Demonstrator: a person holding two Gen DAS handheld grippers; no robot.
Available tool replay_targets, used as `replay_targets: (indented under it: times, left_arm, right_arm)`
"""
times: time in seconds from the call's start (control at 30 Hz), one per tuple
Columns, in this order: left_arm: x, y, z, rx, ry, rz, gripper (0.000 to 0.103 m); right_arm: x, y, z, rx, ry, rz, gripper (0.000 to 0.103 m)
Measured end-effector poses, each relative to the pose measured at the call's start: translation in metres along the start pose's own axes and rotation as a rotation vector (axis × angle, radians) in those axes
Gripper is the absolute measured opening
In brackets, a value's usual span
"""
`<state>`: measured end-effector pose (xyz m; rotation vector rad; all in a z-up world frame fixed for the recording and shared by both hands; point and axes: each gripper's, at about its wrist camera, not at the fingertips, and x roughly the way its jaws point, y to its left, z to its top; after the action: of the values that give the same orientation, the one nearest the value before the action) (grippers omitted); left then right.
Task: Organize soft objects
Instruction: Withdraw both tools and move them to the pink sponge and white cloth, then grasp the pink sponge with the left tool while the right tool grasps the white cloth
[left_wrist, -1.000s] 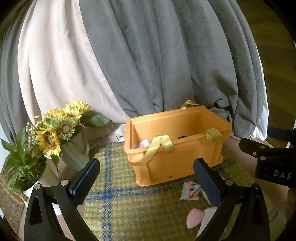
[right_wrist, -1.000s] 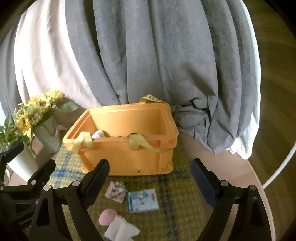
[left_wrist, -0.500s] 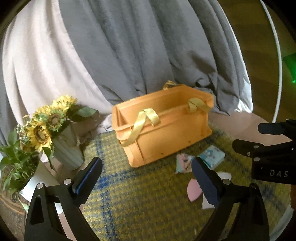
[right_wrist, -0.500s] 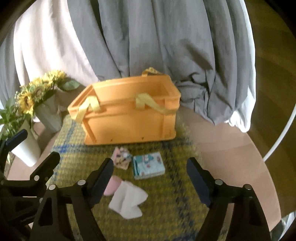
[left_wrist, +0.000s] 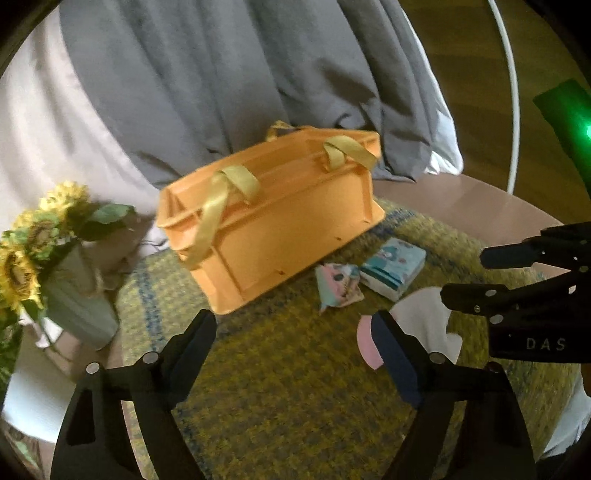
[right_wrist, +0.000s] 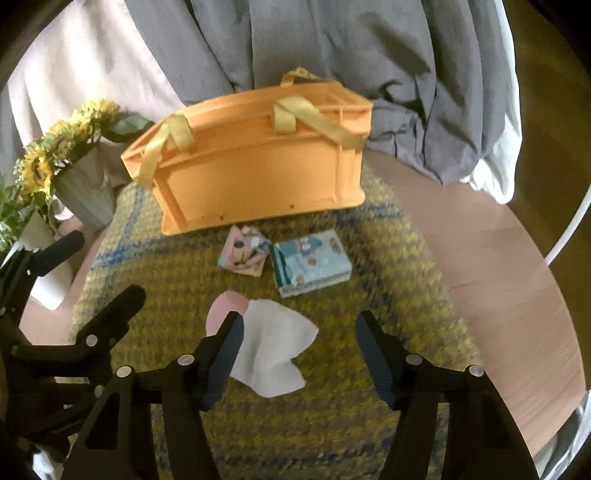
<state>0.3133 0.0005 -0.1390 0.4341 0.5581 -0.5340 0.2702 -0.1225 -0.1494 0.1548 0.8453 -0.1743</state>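
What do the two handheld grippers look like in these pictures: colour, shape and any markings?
Both are black plastic. The left gripper and the right gripper each have two long tapered fingers with dark blue ribbed pads and round silver rivets on triangular cut-out frames. In the left wrist view, the right gripper's side carries pale letters "DAS". No cables or sleeves are visible.

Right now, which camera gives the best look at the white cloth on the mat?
The right wrist view: the white cloth lies whole and crumpled between the right tool's open fingers. In the left wrist view the white cloth is partly hidden behind both tools.
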Motion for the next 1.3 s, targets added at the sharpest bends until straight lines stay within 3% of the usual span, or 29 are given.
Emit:
replay_targets:
  times: [0.3,0.57,0.8,1.07,1.3]
  left_arm:
    - [0.03,-0.006,-0.011,0.049,0.031,-0.116,0.077]
    - [0.046,-0.018,-0.017,0.081,0.054,-0.208,0.073]
    - [0.056,-0.023,-0.017,0.08,0.07,-0.235,0.07]
    - [0.064,-0.033,-0.014,0.065,0.092,-0.27,0.064]
    - [0.077,-0.038,-0.012,0.03,0.138,-0.281,0.047]
  right_arm:
    - [0.025,0.003,-0.008,0.043,0.047,0.019,0.056]
    - [0.043,0.001,-0.01,0.078,0.084,0.055,0.044]
    - [0.051,-0.001,-0.011,0.09,0.095,0.086,0.012]
    - [0.041,-0.008,-0.011,0.098,0.055,0.07,0.009]
    - [0.038,-0.014,-0.011,0.117,0.057,0.058,0.009]
